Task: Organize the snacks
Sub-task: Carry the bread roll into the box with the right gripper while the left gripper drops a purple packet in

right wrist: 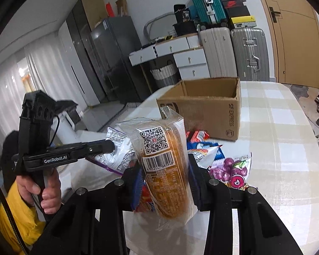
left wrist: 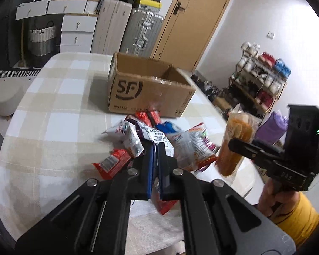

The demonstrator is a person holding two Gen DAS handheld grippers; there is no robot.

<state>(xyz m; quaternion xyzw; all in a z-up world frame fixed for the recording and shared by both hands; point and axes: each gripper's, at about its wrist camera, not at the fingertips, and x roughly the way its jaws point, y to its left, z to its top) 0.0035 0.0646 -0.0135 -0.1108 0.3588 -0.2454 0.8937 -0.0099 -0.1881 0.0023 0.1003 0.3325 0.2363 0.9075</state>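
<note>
My right gripper is shut on a clear-wrapped orange bread pack and holds it upright above the table; the pack also shows in the left wrist view. My left gripper is shut on a white and purple snack bag at the pile of snack packets. The left gripper shows in the right wrist view against that bag. An open cardboard box stands beyond the pile, also in the right wrist view.
The checked tablecloth covers the table. A red packet lies left of the pile. A purple grape-print bag lies at the right. Suitcases, drawers and a shoe rack stand beyond the table.
</note>
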